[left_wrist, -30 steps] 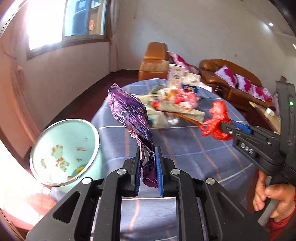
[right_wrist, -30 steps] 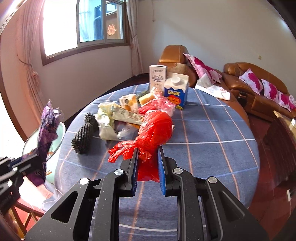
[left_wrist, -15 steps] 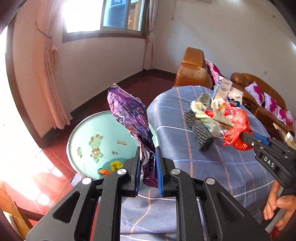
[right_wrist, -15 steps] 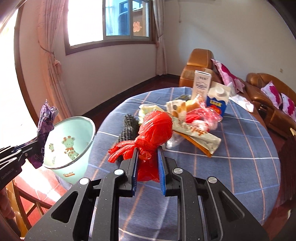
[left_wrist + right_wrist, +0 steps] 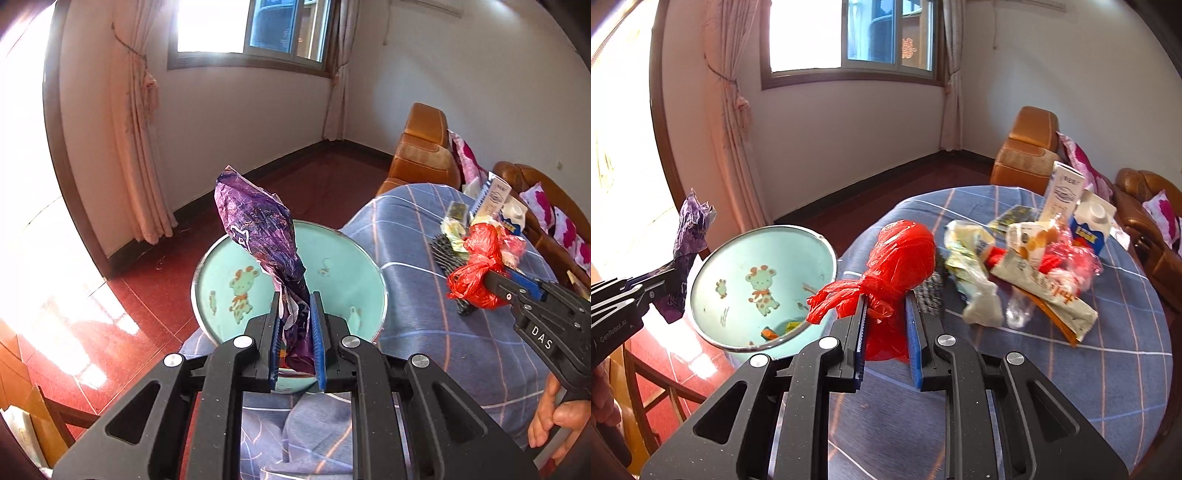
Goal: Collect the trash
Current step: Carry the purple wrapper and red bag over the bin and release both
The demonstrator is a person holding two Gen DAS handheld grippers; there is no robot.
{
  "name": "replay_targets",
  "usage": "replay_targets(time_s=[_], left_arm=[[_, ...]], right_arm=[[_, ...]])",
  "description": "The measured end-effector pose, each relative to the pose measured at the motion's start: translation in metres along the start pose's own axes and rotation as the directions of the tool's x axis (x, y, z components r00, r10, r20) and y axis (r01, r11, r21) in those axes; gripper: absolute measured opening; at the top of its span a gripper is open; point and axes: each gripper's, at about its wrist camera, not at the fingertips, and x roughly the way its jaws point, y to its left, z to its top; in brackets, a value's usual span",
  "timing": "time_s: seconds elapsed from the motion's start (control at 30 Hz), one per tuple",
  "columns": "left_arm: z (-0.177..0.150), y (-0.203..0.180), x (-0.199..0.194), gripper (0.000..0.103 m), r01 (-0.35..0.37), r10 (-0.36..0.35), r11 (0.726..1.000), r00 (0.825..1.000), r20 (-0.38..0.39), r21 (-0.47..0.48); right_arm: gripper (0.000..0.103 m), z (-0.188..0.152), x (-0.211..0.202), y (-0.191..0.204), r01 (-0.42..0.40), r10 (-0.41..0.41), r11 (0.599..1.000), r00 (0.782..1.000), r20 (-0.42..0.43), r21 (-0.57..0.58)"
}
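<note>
The left tool (image 5: 297, 334) is closed on a crumpled purple wrapper (image 5: 258, 229), which stands up from between its blue pads. In the left wrist view the wrapper lies in front of the open mouth of a pale green bin (image 5: 354, 273) with a cartoon giraffe printed inside. The bin stands on the red floor (image 5: 140, 295) just beside the left edge of the tabletop (image 5: 461, 347), which is draped in a blue checked cloth.

The right tool (image 5: 886, 332) is clamped on a knotted red plastic bag (image 5: 901, 254). In the right wrist view the bag sits above the near left part of the tabletop, to the right of the bin's rim. A few small scraps lie at the bottom of the bin, though what they are is hard to tell.

More rubbish is piled on the far right part of the tabletop: a pale crumpled wrapper (image 5: 971, 254), a long printed packet (image 5: 1041, 291), clear plastic with red inside (image 5: 1071, 266), and a black ridged piece (image 5: 932, 295) partly hidden behind the red bag. Behind these stand a tall white carton (image 5: 1063, 192) and a blue and white milk carton (image 5: 1091, 225). A person's hand (image 5: 557, 421) grips the right tool's handle at the lower right of the left wrist view. A brown leather sofa (image 5: 1030, 147) with pink patterned cushions stands beyond the tabletop.
</note>
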Motion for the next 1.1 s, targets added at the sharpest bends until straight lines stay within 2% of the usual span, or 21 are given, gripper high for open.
replay_targets(time_s=[0.2,0.4,0.9,0.97,1.03,1.1], left_arm=[[0.004,0.016,0.011,0.014,-0.029,0.028,0.999,0.999,-0.017,-0.024],[0.002,0.023,0.032,0.014,-0.015,0.014,1.000,0.998,-0.065,-0.022],[0.001,0.028,0.080,0.015,0.002,-0.002,1.000,0.986,-0.165,0.000],[-0.001,0.029,0.085,0.015,-0.004,0.003,1.000,0.985,-0.175,-0.004],[-0.002,0.029,0.089,0.016,-0.010,0.008,1.000,0.983,-0.185,-0.007],[-0.003,0.029,0.092,0.017,-0.014,0.012,1.000,0.981,-0.192,-0.008]], right_arm=[[0.020,0.011,0.019,0.025,-0.043,0.043,0.998,0.999,-0.013,-0.041],[0.020,0.015,0.047,0.046,-0.074,0.070,0.994,0.996,-0.050,-0.083],[0.021,0.012,0.105,0.068,-0.131,0.113,0.986,0.979,-0.169,-0.104],[0.023,0.013,0.110,0.070,-0.133,0.113,0.985,0.978,-0.173,-0.108],[0.031,0.013,0.112,0.070,-0.131,0.112,0.986,0.979,-0.169,-0.104],[0.031,0.014,0.115,0.069,-0.137,0.120,0.986,0.977,-0.174,-0.090]])
